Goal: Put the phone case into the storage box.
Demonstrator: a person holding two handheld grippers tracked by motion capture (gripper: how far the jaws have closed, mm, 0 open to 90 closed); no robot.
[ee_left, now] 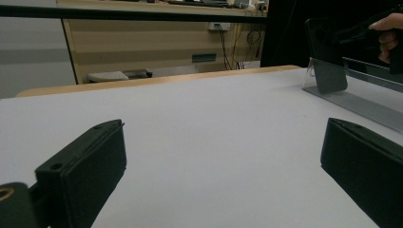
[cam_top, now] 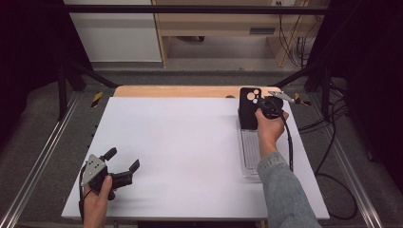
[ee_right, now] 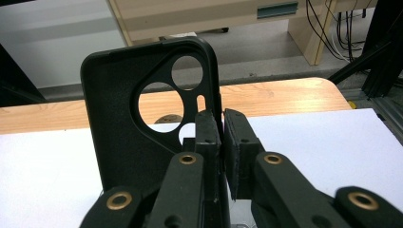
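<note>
Currently: right hand-held gripper (ee_right: 222, 142) clenched on black phone case (ee_right: 128, 137) edge, holding it upright, far right; left hand-held gripper (cam_top: 124, 165) released, idle near left.

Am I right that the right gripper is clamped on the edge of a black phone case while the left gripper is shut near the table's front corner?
Not quite: the left gripper is open, not shut. The left gripper view shows its jaws standing wide apart over the white table with nothing between them. The rest holds: the right gripper is clamped on the edge of the black phone case, as the right gripper view shows.
</note>
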